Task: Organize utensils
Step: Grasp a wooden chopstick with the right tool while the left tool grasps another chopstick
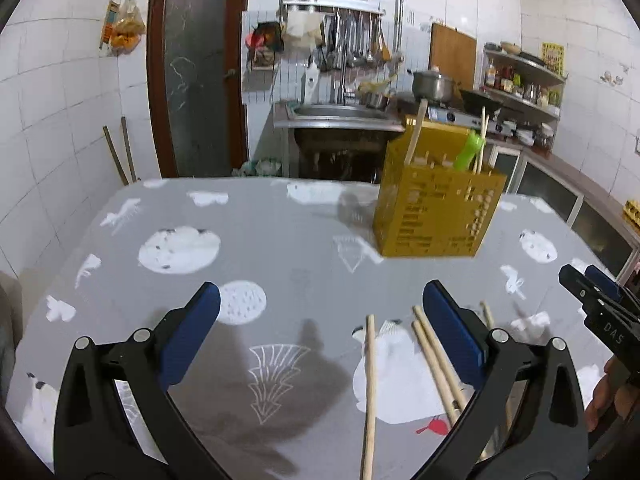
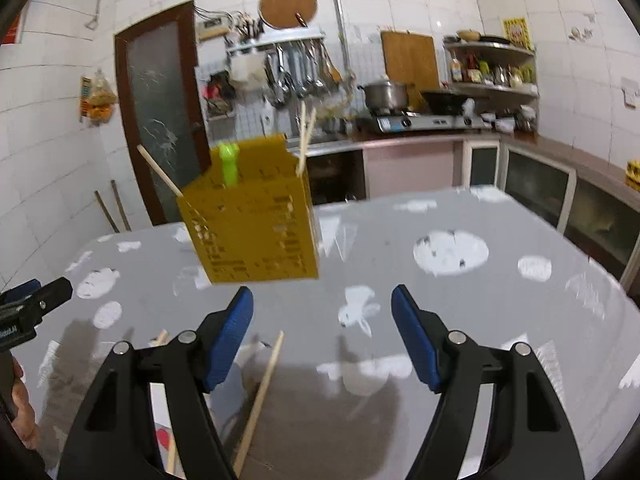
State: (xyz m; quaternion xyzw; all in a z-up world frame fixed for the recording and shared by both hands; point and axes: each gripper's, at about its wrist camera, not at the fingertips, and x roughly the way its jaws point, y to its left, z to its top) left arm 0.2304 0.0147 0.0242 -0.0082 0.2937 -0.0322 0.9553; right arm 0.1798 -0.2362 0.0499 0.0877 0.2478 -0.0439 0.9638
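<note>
A yellow perforated utensil holder (image 1: 436, 204) stands on the table, holding wooden chopsticks and a green utensil (image 1: 469, 153). It also shows in the right wrist view (image 2: 252, 224). Several loose wooden chopsticks (image 1: 370, 392) lie on the table near me, some under my left gripper's right finger. My left gripper (image 1: 320, 336) is open and empty above them. My right gripper (image 2: 322, 332) is open and empty, with one chopstick (image 2: 262, 396) lying by its left finger. The right gripper shows at the edge of the left wrist view (image 1: 592, 300).
The table carries a grey cloth with white prints (image 1: 240, 264). Behind it are a sink (image 1: 340, 114), a stove with pots (image 2: 416, 120), hanging ladles, shelves and a dark door (image 1: 196, 76). Cabinets run along the right wall.
</note>
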